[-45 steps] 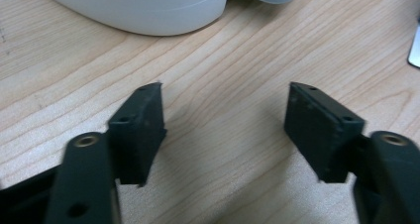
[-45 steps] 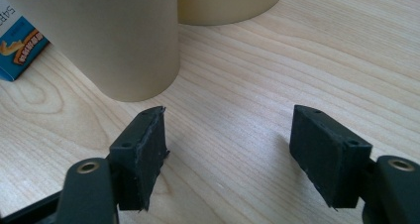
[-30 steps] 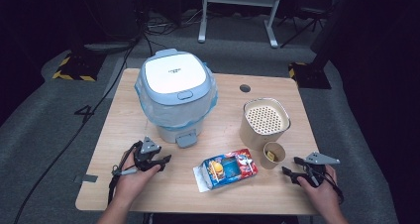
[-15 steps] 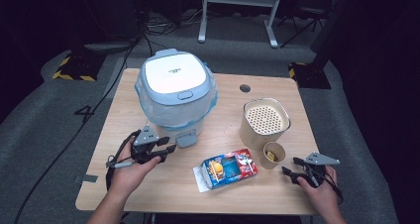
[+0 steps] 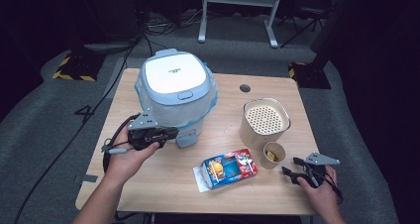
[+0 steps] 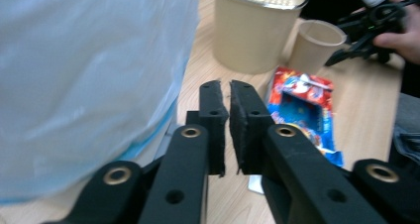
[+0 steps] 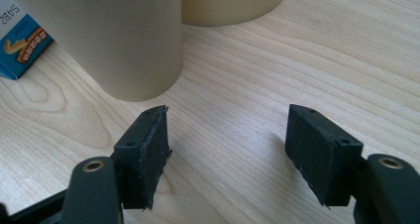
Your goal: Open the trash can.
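A white-and-blue cooker (image 5: 176, 87) wrapped in clear plastic stands at the table's back left. My left gripper (image 5: 173, 132) hovers at its front base, lifted off the table. In the left gripper view its jaws (image 6: 229, 87) have just been closing; a thin slit is left and nothing is between them, and the cooker's plastic (image 6: 94, 70) sits to their left. My right gripper (image 5: 289, 165) rests low at the front right. In the right gripper view its jaws (image 7: 228, 130) stand wide apart over bare wood, just short of a beige paper cup (image 7: 124, 40).
A beige canister (image 5: 264, 120) with a perforated lid stands right of centre, the small cup (image 5: 274, 154) in front of it. A red-and-blue carton (image 5: 229, 168) lies near the front middle. The wooden table (image 5: 148, 184) has a cable hole (image 5: 244, 88) at the back.
My left hand has risen off the table and moved towards the cooker's base, and its jaws have come together. The right hand has stayed put.
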Motion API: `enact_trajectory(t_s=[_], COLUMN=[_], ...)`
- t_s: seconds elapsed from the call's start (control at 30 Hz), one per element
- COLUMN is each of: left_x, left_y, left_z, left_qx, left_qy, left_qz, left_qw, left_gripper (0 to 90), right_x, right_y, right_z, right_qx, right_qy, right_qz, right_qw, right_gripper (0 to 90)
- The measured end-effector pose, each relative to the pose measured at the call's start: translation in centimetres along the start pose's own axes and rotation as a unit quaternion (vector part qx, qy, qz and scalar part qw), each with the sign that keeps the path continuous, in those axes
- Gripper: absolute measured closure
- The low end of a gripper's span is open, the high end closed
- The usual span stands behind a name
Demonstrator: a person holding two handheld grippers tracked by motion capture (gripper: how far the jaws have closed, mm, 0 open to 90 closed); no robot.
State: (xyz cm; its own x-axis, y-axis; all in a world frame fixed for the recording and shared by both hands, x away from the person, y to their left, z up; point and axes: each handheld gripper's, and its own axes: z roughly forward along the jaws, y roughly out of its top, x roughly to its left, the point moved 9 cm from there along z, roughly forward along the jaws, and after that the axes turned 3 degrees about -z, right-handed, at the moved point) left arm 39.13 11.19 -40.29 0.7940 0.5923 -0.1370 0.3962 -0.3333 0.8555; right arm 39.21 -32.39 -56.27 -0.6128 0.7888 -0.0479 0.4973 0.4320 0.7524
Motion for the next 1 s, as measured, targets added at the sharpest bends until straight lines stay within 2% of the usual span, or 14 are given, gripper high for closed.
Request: enact_trajectory(t_s=[0.1, 0.27, 0.43, 0.47, 0.5, 0.67, 0.77, 0.83, 1.0], left_x=[0.1, -0.1, -0.6, -0.6, -0.6, -0.1, 0.6, 0.9, 2.0], left_y=[1.3, 2.9, 5.4, 5.4, 6.3, 7.8, 8.7, 9.0, 9.4], left_z=[-0.5, -0.9, -1.5, -1.5, -1.6, -1.7, -1.6, -1.5, -1.0], left_qx=[-0.004, -0.014, -0.033, -0.033, -0.040, -0.053, -0.063, -0.066, -0.074], left_qy=[-0.008, -0.017, -0.029, -0.029, -0.031, -0.030, -0.015, -0.014, 0.002], left_qz=[0.024, 0.032, 0.047, 0.047, 0.046, 0.043, 0.031, 0.023, 0.014], left_qw=[0.9997, 0.9992, 0.9980, 0.9980, 0.9976, 0.9972, 0.9974, 0.9975, 0.9972], left_gripper=[89.8, 90.0, 90.0, 90.0, 90.0, 90.0, 90.0, 90.0, 90.0], right_x=[0.0, 0.0, 0.0, 0.0, 0.0, 0.0, 0.0, 0.0, 0.0], right_y=[0.0, 0.0, 0.0, 0.0, 0.0, 0.0, 0.0, 0.0, 0.0], right_z=[0.0, 0.0, 0.0, 0.0, 0.0, 0.0, 0.0, 0.0, 0.0], right_qx=[0.000, 0.000, 0.000, 0.000, 0.000, 0.000, 0.000, 0.000, 0.000], right_qy=[0.000, 0.000, 0.000, 0.000, 0.000, 0.000, 0.000, 0.000, 0.000], right_qz=[0.000, 0.000, 0.000, 0.000, 0.000, 0.000, 0.000, 0.000, 0.000], right_qw=[1.0000, 1.0000, 1.0000, 1.0000, 1.0000, 1.0000, 1.0000, 1.0000, 1.0000], right_gripper=[33.5, 33.5, 33.5, 33.5, 33.5, 33.5, 33.5, 33.5, 33.5])
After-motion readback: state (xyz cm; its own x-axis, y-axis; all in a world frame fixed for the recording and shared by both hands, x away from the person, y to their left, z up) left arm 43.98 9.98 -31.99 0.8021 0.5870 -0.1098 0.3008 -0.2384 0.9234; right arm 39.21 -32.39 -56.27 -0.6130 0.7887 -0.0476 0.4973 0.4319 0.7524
